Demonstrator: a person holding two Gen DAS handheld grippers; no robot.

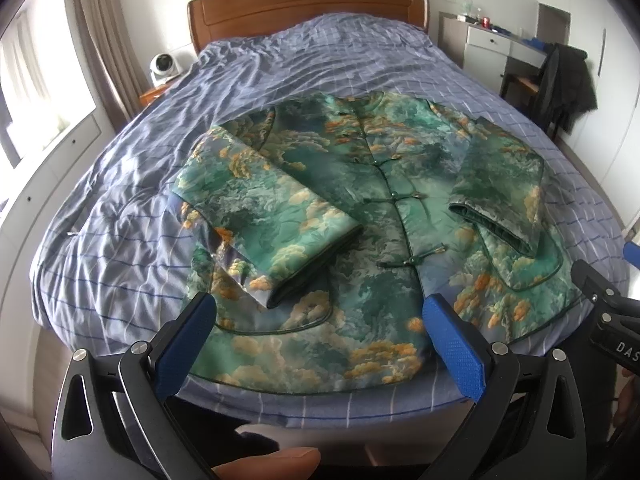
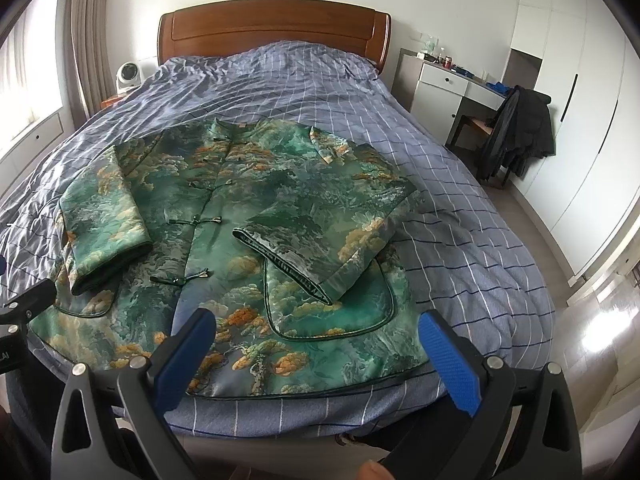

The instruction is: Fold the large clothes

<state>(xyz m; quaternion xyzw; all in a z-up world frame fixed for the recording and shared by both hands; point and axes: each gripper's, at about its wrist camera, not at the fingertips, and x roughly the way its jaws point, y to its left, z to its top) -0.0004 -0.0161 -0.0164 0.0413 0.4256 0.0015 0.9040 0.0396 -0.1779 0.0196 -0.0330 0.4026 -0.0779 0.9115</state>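
A green quilted jacket (image 1: 360, 208) with orange and white cloud print lies front-up on the bed, buttoned down the middle; it also shows in the right wrist view (image 2: 248, 216). Both sleeves are folded in over the body: the left sleeve (image 1: 264, 208) and the right sleeve (image 1: 504, 184). My left gripper (image 1: 320, 332) is open and empty, above the jacket's hem near the bed's foot edge. My right gripper (image 2: 316, 344) is open and empty, above the hem's right part. Part of the right gripper shows at the right edge of the left wrist view (image 1: 608, 312).
The bed (image 1: 120, 216) has a blue checked cover and a wooden headboard (image 1: 308, 0). A white fan (image 1: 162, 65) stands on the left nightstand. A white desk (image 2: 444, 80) and a chair with a dark coat (image 2: 516, 136) stand right of the bed, wardrobes behind.
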